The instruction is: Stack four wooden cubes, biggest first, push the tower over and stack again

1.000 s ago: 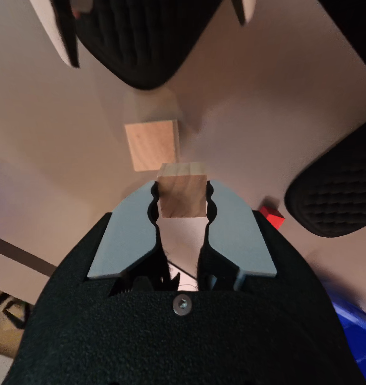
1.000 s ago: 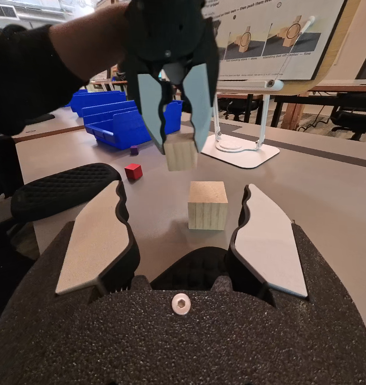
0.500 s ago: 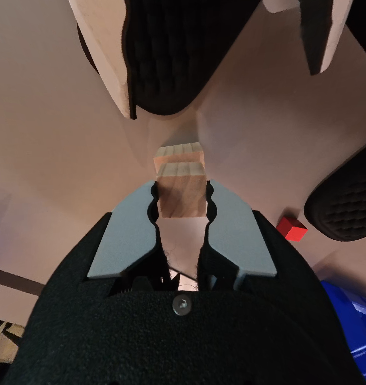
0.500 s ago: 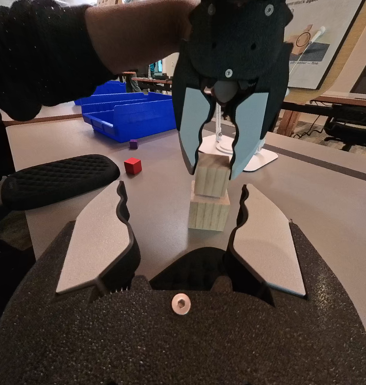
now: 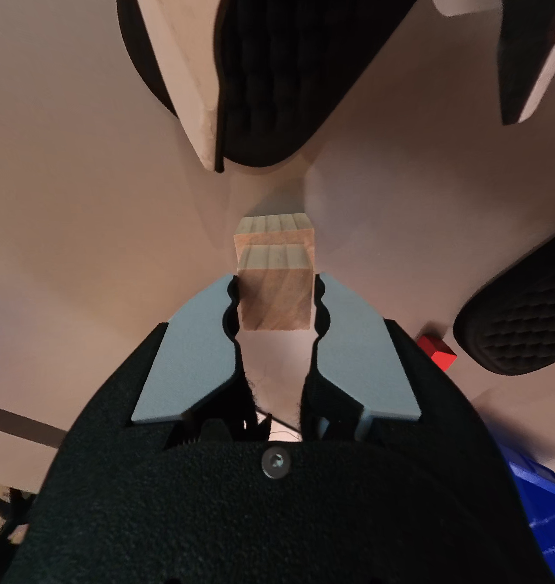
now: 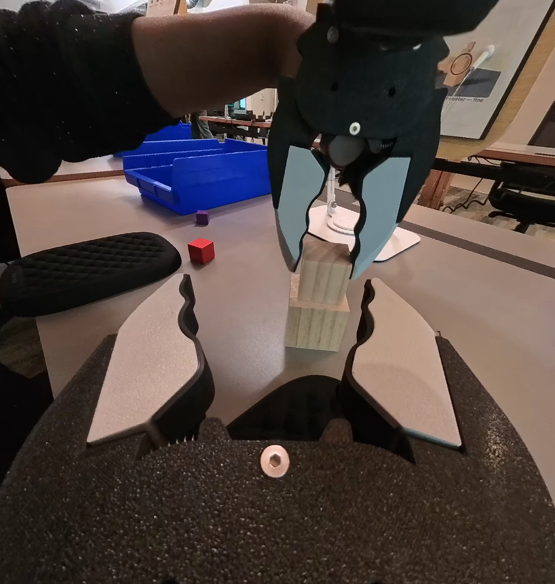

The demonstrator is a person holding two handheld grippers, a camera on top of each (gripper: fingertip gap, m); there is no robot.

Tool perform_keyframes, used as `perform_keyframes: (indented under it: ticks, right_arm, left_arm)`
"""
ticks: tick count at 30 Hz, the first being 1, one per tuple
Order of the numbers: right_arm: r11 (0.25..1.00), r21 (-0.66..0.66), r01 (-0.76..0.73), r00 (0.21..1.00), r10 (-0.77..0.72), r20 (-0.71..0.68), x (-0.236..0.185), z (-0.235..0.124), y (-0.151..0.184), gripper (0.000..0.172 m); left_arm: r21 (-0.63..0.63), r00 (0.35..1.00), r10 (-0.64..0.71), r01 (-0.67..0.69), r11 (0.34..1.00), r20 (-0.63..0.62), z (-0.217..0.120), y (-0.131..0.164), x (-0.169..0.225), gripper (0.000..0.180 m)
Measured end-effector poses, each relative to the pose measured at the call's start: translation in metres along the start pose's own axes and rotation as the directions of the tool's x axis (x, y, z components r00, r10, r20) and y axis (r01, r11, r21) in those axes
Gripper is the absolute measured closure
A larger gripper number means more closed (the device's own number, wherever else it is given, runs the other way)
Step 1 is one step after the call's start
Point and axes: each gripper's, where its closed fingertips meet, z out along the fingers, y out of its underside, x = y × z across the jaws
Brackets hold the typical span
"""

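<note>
Left gripper pinches the top block on the lower block; right gripper gapes wide, empty. Your stack sits off-centre: a skewed release could topple it.

I see pale striped grain on both wood cubes. Left claw: blue-grey fingers. Small cubes: red, purple. Bin: blue. Pad: black, quilted. Bench: grey.
</note>
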Motion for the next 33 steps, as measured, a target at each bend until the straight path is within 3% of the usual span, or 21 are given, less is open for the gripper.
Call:
perform_keyframes:
  ticks: [7, 11, 14, 21, 26, 33]
  right_arm:
    - [1.0, 0.008, 0.004, 1.0, -0.004, -0.002, 0.0, -0.001, -0.001, 0.072]
    - [1.0, 0.013, -0.004, 1.0, 0.004, -0.003, 0.001, -0.001, -0.001, 0.073]
    - [1.0, 0.013, -0.01, 1.0, 0.01, -0.004, 0.002, -0.001, -0.001, 0.073]
    - [1.0, -0.005, 0.01, 1.0, -0.01, -0.007, 0.0, 0.001, 0.001, 0.074]
    - [0.999, -0.028, 0.039, 0.999, -0.04, -0.013, -0.002, 0.003, 0.003, 0.074]
    - [0.995, -0.051, 0.09, 0.996, -0.091, -0.016, -0.006, 0.005, 0.006, 0.074]
  left_arm:
    - [0.054, 0.995, -0.099, 0.098, 0.994, 0.019, -0.005, -0.002, 0.0, 0.111]
    - [0.168, 0.947, -0.272, 0.244, 0.955, 0.173, -0.027, 0.011, 0.001, 0.074]
    - [0.124, 0.791, -0.494, 0.484, 0.866, 0.361, -0.038, 0.064, 0.011, 0.078]
    - [0.201, 0.543, -0.798, 0.778, 0.596, 0.263, 0.005, 0.115, 0.112, 0.084]
    - [0.248, 0.471, -0.861, 0.825, 0.507, 0.193, 0.034, 0.115, 0.149, 0.091]
    - [0.283, 0.37, -0.909, 0.866, 0.412, 0.191, 0.043, 0.123, 0.153, 0.111]
